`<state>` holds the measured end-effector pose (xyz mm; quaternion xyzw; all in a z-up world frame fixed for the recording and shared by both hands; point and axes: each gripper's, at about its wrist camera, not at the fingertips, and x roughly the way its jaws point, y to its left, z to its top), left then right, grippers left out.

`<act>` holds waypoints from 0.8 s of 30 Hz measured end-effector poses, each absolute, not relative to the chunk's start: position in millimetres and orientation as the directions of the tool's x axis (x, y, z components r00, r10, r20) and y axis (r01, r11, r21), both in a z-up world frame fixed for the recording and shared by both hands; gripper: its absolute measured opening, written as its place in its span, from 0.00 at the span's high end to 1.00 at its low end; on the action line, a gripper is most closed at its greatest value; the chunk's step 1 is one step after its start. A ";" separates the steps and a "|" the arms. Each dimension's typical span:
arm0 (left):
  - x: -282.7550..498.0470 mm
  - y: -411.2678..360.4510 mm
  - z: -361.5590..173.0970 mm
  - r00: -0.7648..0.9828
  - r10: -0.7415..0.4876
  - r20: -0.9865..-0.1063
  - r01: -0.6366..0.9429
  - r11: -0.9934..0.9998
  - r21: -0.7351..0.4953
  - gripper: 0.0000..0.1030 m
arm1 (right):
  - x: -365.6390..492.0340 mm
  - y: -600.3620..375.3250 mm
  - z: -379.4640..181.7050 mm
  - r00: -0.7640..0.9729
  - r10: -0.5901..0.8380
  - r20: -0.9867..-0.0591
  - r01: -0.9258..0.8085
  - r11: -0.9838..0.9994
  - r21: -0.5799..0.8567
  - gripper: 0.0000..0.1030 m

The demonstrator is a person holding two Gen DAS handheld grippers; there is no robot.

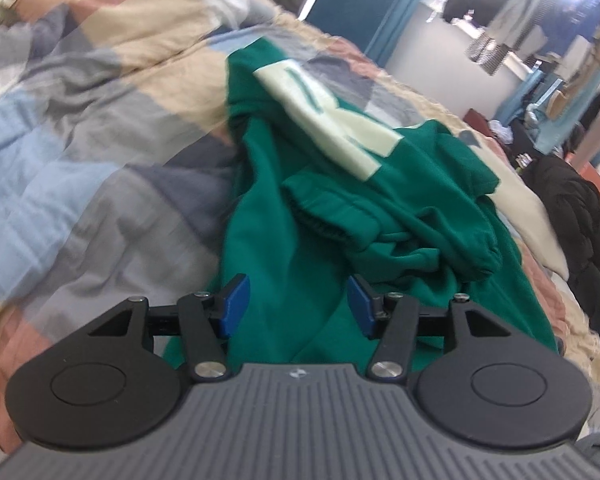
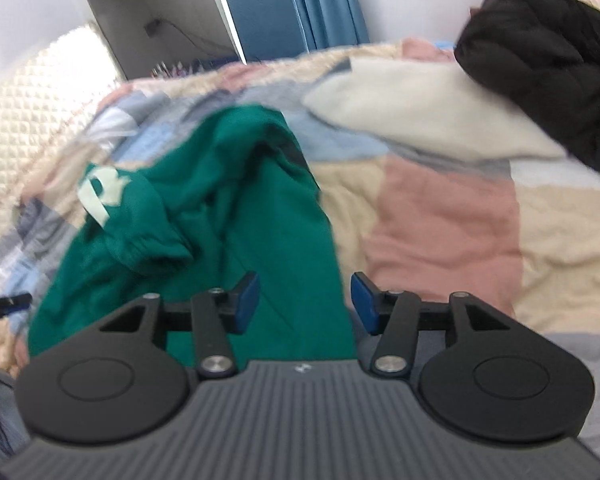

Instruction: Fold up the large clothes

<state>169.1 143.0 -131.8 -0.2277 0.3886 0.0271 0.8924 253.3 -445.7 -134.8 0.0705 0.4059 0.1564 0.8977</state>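
Nearest the lens on the left side, the left hand-held gripper (image 1: 296,304) hangs over the near hem of a green sweatshirt (image 1: 300,216), its blue pads (image 1: 236,300) spread apart with nothing pinched between them; the cloth only lies underneath. The sweatshirt sits bunched on the bed (image 1: 80,128), on a patchwork quilt of blue, grey, beige and pink, with a pale printed patch twisted on top and a ribbed cuff flopped across the middle. Moving right, the right hand-held gripper (image 2: 304,300) is likewise spread and empty, hovering at the sweatshirt's right edge (image 2: 240,208), one pad over green fabric and the other over the quilt (image 2: 440,232). Further right lie a cream blanket (image 2: 412,116) and a black jacket (image 2: 548,76), well apart from the green piece.

To my eye the garment is not yet laid flat, so folding has barely begun. I would take the two bottom corners rather than the middle of the hem, pinch a single layer each, and draw them apart until the body lies smooth, freeing that sleeve before any fold is made. Grabbing doubled cloth would likely keep the twist in
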 end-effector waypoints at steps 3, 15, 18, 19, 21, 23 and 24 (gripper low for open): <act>170.4 149.0 -136.5 0.684 -0.109 -0.721 -0.261 0.887 -0.382 0.41 | 250.8 -446.9 -151.9 0.585 0.329 -0.742 -0.250 0.943 0.221 0.38; 188.3 167.8 -162.9 0.619 -0.115 -0.777 -0.359 0.839 -0.410 0.34 | 273.5 -462.7 -220.3 0.398 0.455 -0.797 -0.231 0.890 0.393 0.19; 194.8 175.1 -176.4 0.590 -0.150 -0.794 -0.393 0.805 -0.444 0.34 | 278.3 -461.2 -230.8 0.395 0.462 -0.794 -0.208 0.887 0.413 0.11; 196.4 176.3 -180.9 0.579 -0.156 -0.801 -0.407 0.796 -0.449 0.34 | 279.8 -461.1 -233.1 0.393 0.473 -0.789 -0.204 0.881 0.427 0.10; 197.7 179.4 -187.5 0.572 -0.167 -0.803 -0.428 0.774 -0.466 0.34 | 281.6 -458.5 -235.1 0.388 0.479 -0.788 -0.204 0.878 0.433 0.09; 198.0 182.3 -191.2 0.571 -0.203 -0.795 -0.432 0.750 -0.502 0.34 | 282.0 -459.9 -234.7 0.382 0.506 -0.773 -0.217 0.862 0.457 0.09; 197.2 183.7 -192.4 0.574 -0.225 -0.788 -0.427 0.738 -0.522 0.34 | 282.2 -462.8 -234.4 0.379 0.527 -0.761 -0.221 0.850 0.478 0.09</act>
